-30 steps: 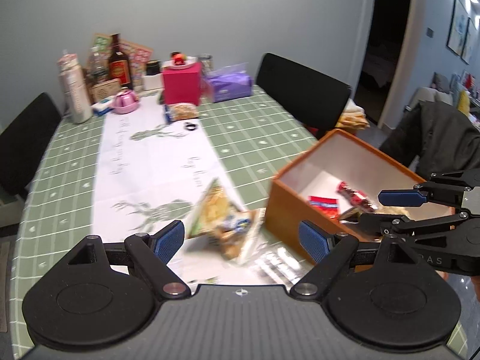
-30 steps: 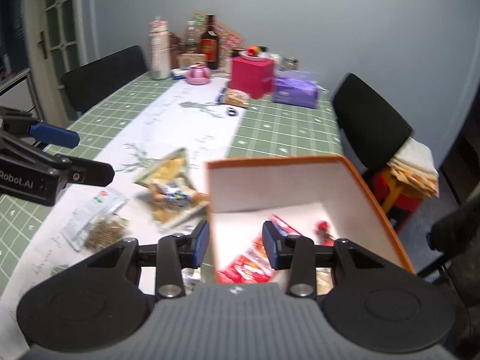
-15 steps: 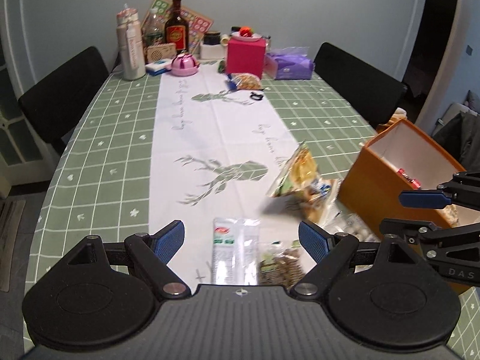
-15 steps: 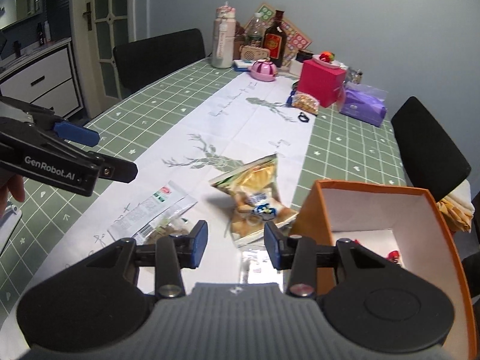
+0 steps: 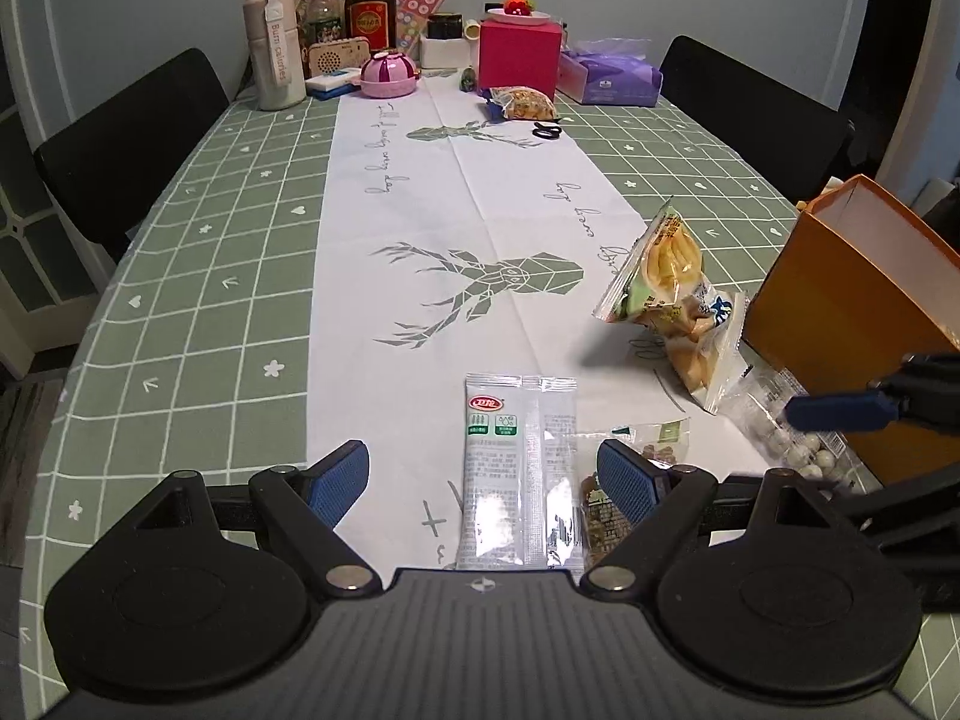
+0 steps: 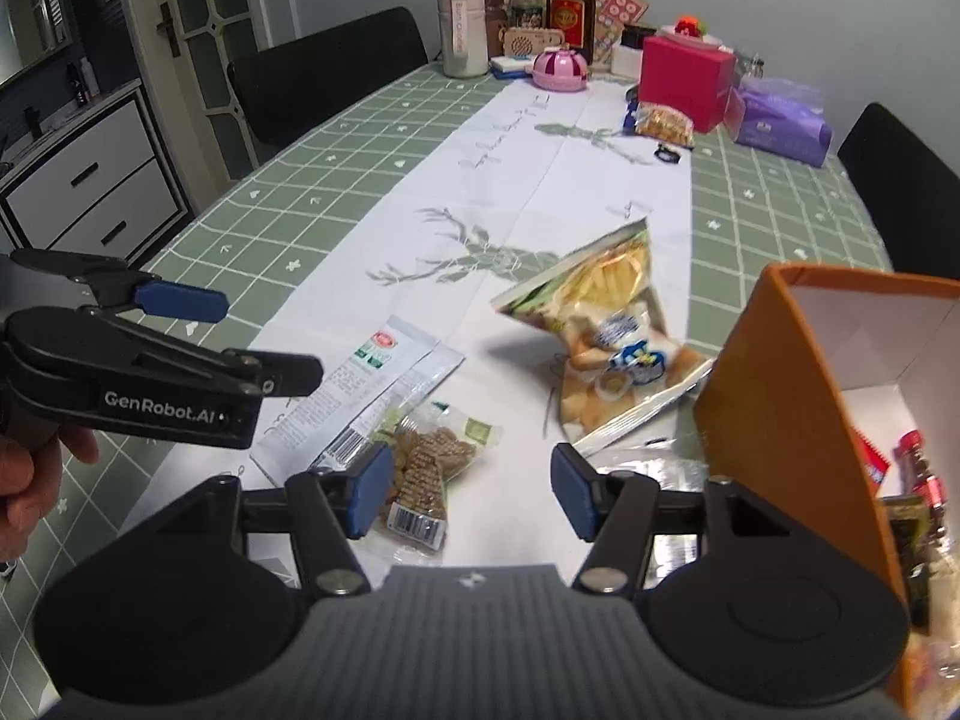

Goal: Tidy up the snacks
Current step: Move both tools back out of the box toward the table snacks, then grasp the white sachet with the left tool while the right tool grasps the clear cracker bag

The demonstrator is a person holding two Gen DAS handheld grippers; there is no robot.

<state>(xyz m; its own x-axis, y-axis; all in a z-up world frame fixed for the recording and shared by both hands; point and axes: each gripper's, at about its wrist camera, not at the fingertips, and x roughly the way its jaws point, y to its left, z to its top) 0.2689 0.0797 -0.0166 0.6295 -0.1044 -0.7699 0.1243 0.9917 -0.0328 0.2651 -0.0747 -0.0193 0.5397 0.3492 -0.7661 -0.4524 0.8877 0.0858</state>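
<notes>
An orange box (image 5: 840,306) stands at the table's right, also in the right wrist view (image 6: 774,396), with red snack packs inside (image 6: 918,468). Loose snacks lie left of it: a yellow chips bag (image 5: 666,264), a biscuit bag (image 5: 702,348), a white-green sachet (image 5: 516,474), a brown cracker pack (image 6: 426,468) and a clear pack of white balls (image 5: 798,438). My left gripper (image 5: 483,483) is open and empty above the sachet. My right gripper (image 6: 471,489) is open and empty between the cracker pack and the box.
Bottles (image 5: 273,36), a pink box (image 5: 519,51), a purple tissue pack (image 5: 612,75), another snack bag (image 5: 522,102) and a black clip (image 5: 547,131) crowd the far end. Black chairs (image 5: 126,138) stand at both sides. A white drawer cabinet (image 6: 90,180) is left.
Both grippers pulled back and left, away from the box. The right gripper's jaws opened wider. The sachet and cracker pack came into the left view.
</notes>
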